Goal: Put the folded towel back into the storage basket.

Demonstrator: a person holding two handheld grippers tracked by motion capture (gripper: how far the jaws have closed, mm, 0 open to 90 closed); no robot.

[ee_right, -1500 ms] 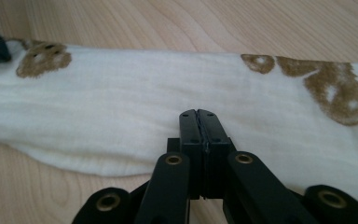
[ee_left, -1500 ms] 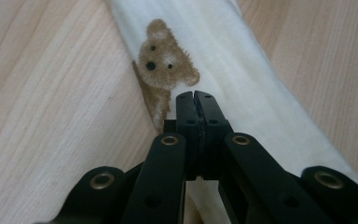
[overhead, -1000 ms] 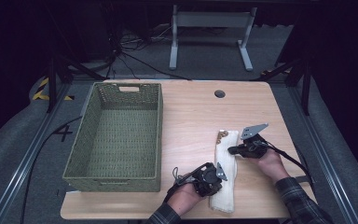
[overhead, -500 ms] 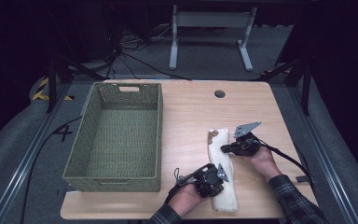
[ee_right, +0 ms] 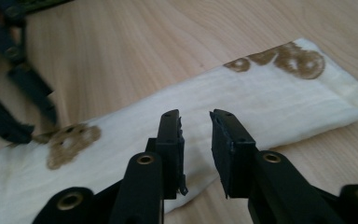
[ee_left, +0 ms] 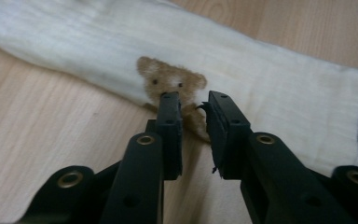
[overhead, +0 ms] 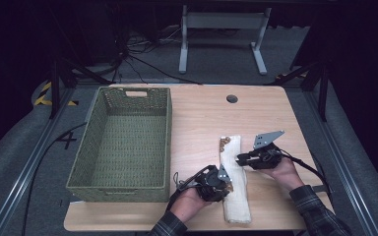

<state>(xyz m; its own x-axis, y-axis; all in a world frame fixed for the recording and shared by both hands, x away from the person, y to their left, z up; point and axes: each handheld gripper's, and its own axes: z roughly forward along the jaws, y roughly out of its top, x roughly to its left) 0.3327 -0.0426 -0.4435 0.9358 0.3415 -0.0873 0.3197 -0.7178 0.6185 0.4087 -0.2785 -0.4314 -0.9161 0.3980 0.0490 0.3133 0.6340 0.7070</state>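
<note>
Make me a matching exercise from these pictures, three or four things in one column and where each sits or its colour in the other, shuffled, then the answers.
Column one:
1. green woven basket
2. cream folded cloth with brown bear prints
3. left gripper
4. small dark round hole in the wooden table

Column two:
A. far part of the table top, right of the basket
B. jaws apart at a bear's face
C. left part of the table
D. lies lengthwise between the two hands

Pairs: 1-C, 2-D, 3-B, 4-A
</note>
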